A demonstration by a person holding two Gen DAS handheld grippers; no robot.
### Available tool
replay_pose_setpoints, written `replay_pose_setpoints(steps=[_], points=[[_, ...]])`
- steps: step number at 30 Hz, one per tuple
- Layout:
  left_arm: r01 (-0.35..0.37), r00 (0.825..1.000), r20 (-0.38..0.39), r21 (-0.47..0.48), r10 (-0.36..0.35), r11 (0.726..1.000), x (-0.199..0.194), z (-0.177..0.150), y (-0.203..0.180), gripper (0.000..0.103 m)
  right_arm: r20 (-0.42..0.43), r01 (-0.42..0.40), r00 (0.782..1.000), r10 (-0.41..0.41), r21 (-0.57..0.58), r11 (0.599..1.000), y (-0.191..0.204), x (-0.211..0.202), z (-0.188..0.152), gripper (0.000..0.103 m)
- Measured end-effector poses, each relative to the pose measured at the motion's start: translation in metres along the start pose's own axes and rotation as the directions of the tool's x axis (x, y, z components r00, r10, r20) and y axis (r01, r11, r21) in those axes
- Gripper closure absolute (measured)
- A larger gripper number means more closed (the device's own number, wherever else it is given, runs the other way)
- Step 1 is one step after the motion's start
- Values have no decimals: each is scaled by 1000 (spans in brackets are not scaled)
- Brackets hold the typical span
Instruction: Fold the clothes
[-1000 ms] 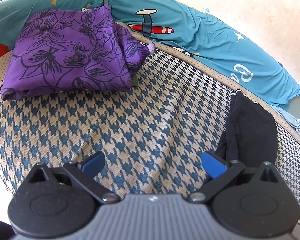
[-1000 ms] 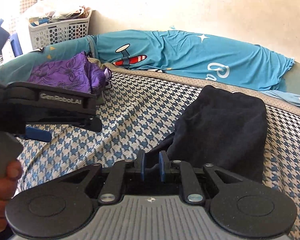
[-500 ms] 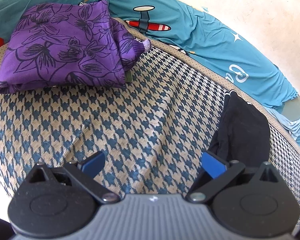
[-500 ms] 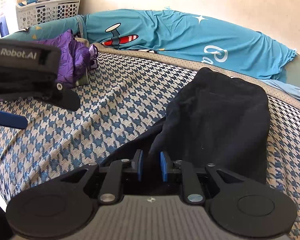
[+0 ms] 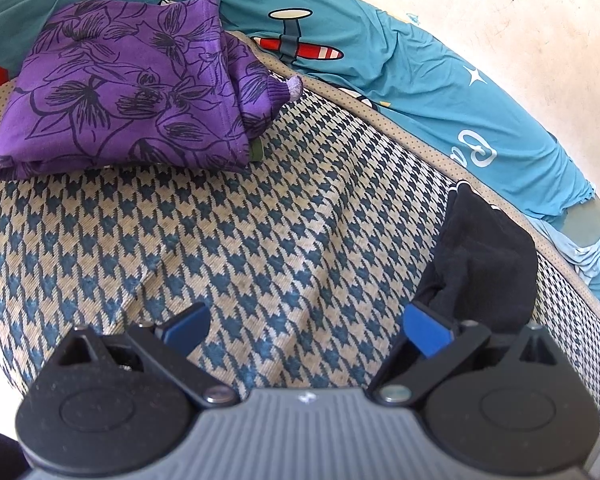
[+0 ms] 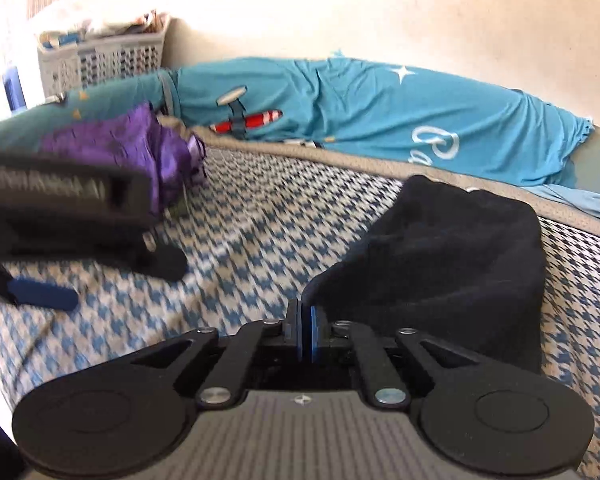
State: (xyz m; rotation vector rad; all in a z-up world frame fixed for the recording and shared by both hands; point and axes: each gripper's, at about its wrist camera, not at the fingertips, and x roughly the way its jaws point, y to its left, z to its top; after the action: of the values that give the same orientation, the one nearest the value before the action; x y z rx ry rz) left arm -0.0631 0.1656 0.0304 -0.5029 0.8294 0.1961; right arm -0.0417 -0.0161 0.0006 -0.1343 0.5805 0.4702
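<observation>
A black garment (image 5: 484, 264) (image 6: 440, 264) lies bunched on the right of the houndstooth bed cover (image 5: 280, 220) (image 6: 260, 232). My right gripper (image 6: 305, 332) is closing its jaws on the garment's near-left corner, and the blue pads meet with the cloth edge pinched between them. My left gripper (image 5: 306, 328) hovers open over bare cover, its right finger beside the black garment's edge, with nothing between the fingers. In the right wrist view the left gripper's blue finger (image 6: 40, 298) shows blurred at the left. A folded purple floral garment (image 5: 120, 96) (image 6: 140, 148) rests at the far left.
A teal sheet with an airplane print (image 5: 420, 80) (image 6: 360, 112) lies bunched along the wall behind the bed. A white laundry basket (image 6: 108, 56) full of clothes stands at the back left. The bed edge drops off at the near left.
The right gripper's pads, slightly apart around the black cloth before, have come together on it. The left gripper stays open and has hardly moved.
</observation>
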Motion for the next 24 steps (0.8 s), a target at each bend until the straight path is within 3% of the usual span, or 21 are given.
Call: replay_pose_setpoints(steps=[6,8,11,17,24], points=[[-13,1000,-3,-1,13,1000,3,0,3,0,-55,-55,997,57,43,998,-1,17,-4,93],[-18,1000,-5,0,18,1000,4,0,3,0,-77,-65,995,69,47,997,-1,21,-7,86],[-24,1000,-4,3,24,1000,6,-1,3,0,-61,-63,996,66,55,997,-3,11,-9,77],[-33,999,-4,18,33,999,9,-4,2,0,-52,-28,998,31,65,998,-13,-16,-13,72],[-12,1000,-26,78,14,997,14,-13,-8,0,-67,15,998,-7,122,992,-41,-61,-41,63]])
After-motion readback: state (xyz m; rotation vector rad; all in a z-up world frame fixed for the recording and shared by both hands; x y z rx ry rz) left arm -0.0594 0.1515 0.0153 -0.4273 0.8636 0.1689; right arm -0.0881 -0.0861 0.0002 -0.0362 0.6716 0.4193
